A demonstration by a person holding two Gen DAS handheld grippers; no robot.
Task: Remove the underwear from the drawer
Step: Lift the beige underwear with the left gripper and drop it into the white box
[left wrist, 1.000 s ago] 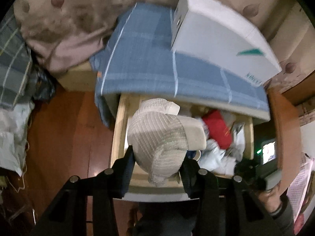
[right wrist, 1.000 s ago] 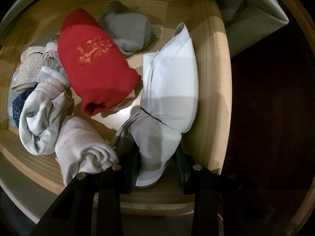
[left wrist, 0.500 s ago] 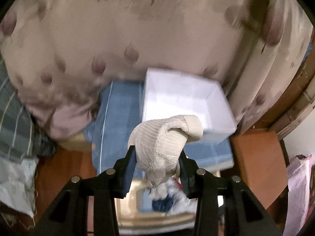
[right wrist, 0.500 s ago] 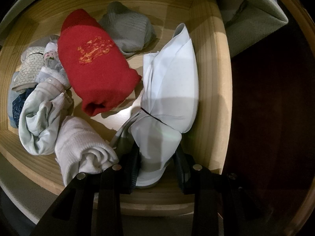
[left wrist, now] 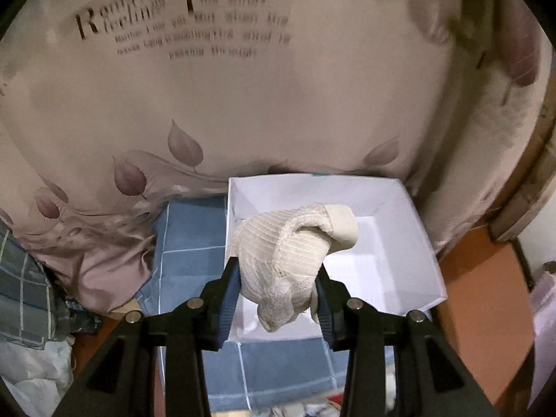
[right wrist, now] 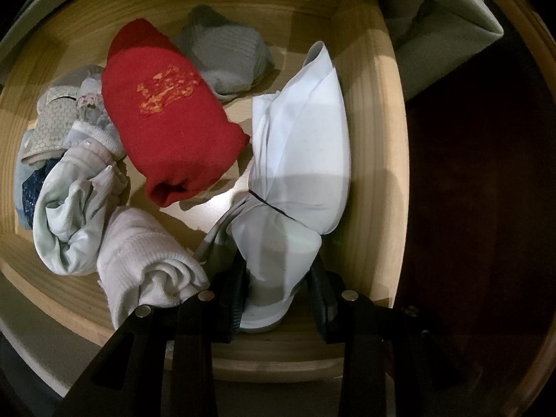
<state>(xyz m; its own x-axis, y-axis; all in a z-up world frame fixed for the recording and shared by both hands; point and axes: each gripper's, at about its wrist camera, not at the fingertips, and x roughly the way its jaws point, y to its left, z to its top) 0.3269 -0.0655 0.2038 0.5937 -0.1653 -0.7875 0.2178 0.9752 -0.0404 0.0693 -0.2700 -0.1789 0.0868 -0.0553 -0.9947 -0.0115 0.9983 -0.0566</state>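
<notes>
A pale bedcover printed with mauve leaves and dark lettering (left wrist: 243,97) filled the background, with a blue checked cloth (left wrist: 187,243) spread below it and an open white cardboard box (left wrist: 392,264) sitting on that cloth. The left gripper (left wrist: 278,292) hung above the box with its jaws clamped on a cream ribbed bundle of underwear (left wrist: 281,260), the cloth bulging out above and below the pads. Its jaws had just been closing a little on that bundle.

In the right wrist view, a light wooden drawer (right wrist: 375,160) held a jumble of rolled garments: a red knitted roll with orange stitching (right wrist: 166,121), a grey ribbed piece (right wrist: 226,59), a white towelling roll (right wrist: 146,264) and a pale mint crumpled piece (right wrist: 69,215). The right gripper (right wrist: 278,299) pointed down into the drawer, jaws closed around the lower end of a pale blue-white folded garment (right wrist: 299,160) lying against the drawer's right wall.

The step in hand appeared to be the drop-off of the cream bundle. The next move probably called for lowering it inside the box walls and releasing, then lifting the pale garment clear of the drawer.
</notes>
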